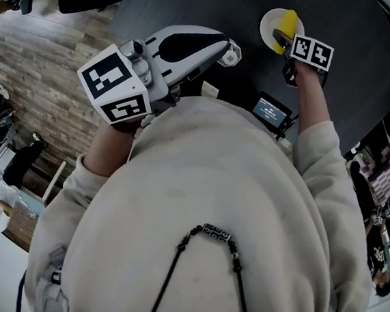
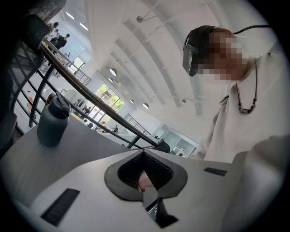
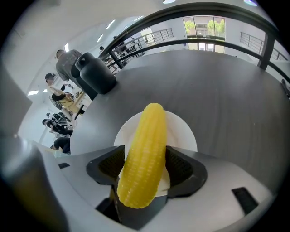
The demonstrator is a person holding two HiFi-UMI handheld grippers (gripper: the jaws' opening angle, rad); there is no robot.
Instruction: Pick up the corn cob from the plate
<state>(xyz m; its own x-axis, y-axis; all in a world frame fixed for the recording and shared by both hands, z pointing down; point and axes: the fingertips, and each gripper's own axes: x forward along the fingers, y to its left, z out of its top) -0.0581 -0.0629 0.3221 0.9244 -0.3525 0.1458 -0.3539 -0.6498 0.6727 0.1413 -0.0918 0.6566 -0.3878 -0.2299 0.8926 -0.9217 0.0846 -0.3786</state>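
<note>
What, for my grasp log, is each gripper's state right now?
Left gripper: fingers closed, empty.
Right gripper: fingers open on either side of the corn cob on the plate, not gripping it.

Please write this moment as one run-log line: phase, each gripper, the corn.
phase: pre-grasp | right gripper: open, corn cob between jaws, not clamped | corn cob: lying on plate | left gripper: shut, empty

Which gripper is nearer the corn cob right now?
Right. The right gripper is over the plate with the corn cob between its open jaws. The left gripper is near the person's chest, clear of the plate.
</note>
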